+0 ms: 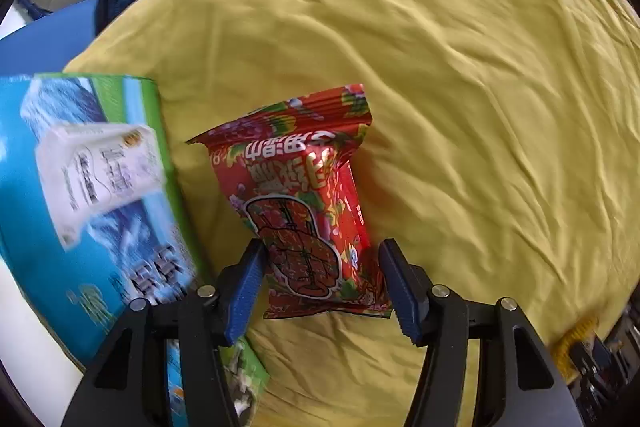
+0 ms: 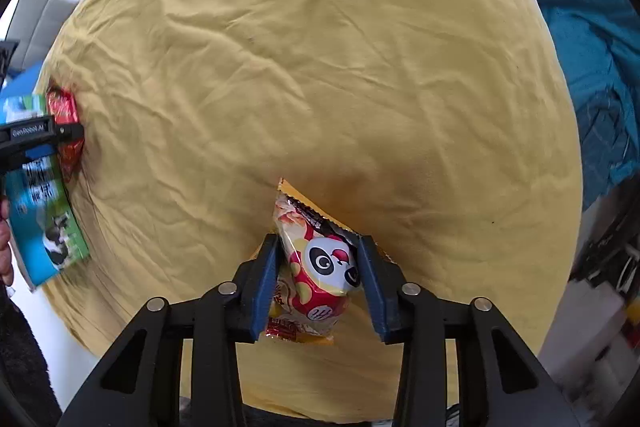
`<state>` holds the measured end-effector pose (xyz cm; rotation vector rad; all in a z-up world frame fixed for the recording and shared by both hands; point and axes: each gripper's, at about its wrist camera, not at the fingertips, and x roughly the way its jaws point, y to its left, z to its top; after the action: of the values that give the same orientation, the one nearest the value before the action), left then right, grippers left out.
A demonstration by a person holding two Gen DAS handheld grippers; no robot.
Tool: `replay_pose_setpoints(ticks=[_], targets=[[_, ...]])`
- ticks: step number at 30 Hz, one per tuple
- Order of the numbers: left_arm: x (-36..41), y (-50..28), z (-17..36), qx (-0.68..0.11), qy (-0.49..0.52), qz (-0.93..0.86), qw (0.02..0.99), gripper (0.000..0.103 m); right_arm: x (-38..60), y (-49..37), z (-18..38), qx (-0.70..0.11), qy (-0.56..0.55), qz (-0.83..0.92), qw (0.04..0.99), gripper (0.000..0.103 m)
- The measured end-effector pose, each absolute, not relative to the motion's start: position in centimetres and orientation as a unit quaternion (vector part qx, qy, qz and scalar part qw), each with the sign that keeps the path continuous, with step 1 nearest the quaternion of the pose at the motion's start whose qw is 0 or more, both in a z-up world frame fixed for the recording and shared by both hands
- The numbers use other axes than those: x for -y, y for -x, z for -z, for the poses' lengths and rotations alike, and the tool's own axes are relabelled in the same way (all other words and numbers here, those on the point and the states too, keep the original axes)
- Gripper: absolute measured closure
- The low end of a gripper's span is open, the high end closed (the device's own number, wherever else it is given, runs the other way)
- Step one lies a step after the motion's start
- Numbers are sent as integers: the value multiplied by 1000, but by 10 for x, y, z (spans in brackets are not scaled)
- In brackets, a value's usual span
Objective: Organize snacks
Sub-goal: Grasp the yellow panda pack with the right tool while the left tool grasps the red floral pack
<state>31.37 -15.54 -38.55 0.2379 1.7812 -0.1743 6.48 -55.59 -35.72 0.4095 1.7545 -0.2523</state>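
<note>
A blue and green milk carton box (image 1: 80, 195) sits just left of the red snack packet (image 1: 304, 211) on the wrinkled yellow cloth (image 1: 460, 87) over the tabletop. The left tongs (image 1: 320, 283) straddle that packet, spread apart. The right tongs (image 2: 320, 283) clench a panda snack packet (image 2: 320, 267)

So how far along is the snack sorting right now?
Nothing looks sorted yet. The left gripper straddles the red packet beside the milk box; the right gripper is around the panda packet, over the yellow cloth. Both packets still need placing.
</note>
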Motion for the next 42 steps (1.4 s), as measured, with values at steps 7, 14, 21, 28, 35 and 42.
replay_pose_setpoints(ticks=[7, 14, 21, 28, 35, 42], targets=[[172, -271, 381, -770, -112, 127, 615, 45, 552, -67, 357, -764, -177, 107, 611, 62], [122, -283, 380, -792, 36, 108, 600, 43, 575, -63, 345, -751, -219, 117, 612, 42], [127, -287, 407, -804, 14, 99, 586, 43, 580, -52, 348, -742, -267, 117, 604, 33], [145, -284, 418, -784, -1, 99, 613, 56, 593, -42, 367, -718, -380, 148, 564, 36], [161, -222, 415, -776, -73, 140, 610, 58, 543, -59, 361, -757, -217, 95, 608, 56], [153, -164, 422, -777, -105, 152, 602, 58, 499, -67, 350, -773, -53, 61, 629, 54]])
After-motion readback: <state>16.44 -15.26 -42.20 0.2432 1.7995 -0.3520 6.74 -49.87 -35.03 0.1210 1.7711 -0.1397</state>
